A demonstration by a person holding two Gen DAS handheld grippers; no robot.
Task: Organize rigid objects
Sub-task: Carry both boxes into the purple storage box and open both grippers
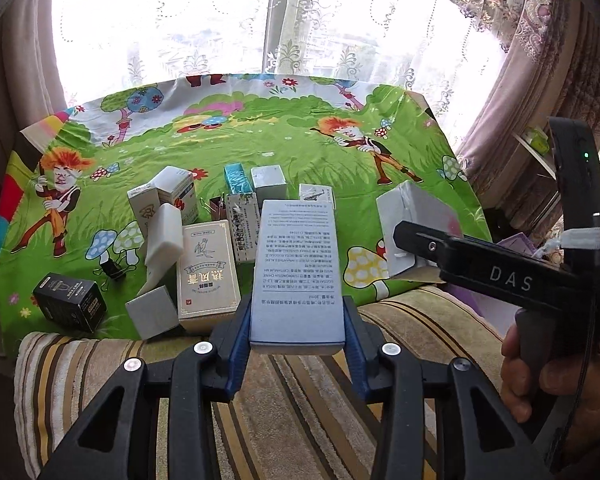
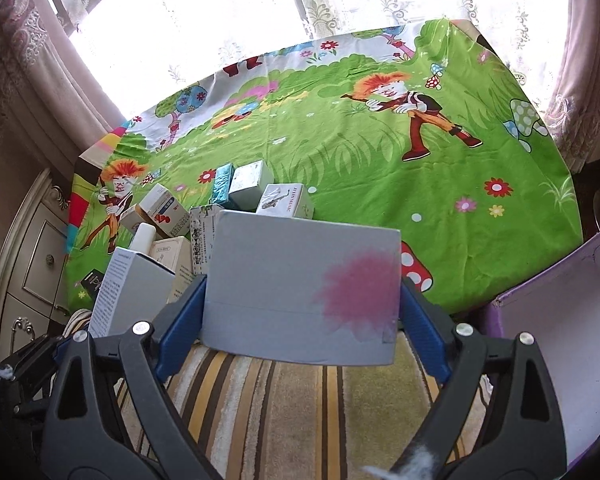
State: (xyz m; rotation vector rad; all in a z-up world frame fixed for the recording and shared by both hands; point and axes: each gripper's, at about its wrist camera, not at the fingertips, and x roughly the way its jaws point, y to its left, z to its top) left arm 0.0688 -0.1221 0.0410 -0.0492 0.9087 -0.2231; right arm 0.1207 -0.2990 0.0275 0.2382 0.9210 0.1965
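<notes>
Both cameras sit just behind their own jaws and look forward and steeply down along them, toward a bright curtained window (image 1: 260, 20). The left wrist view faces the worktop (image 1: 300, 140) from its near edge, with the right gripper (image 1: 416, 240) entering from the right. The right wrist view looks from slightly further right, the left gripper (image 2: 40, 352) probably being the dark shape at its lower left. Both share the cartoon cloth (image 2: 380, 160), the cluster of boxes (image 2: 236, 188) and the striped cushion (image 2: 280, 400) very close below.
</notes>
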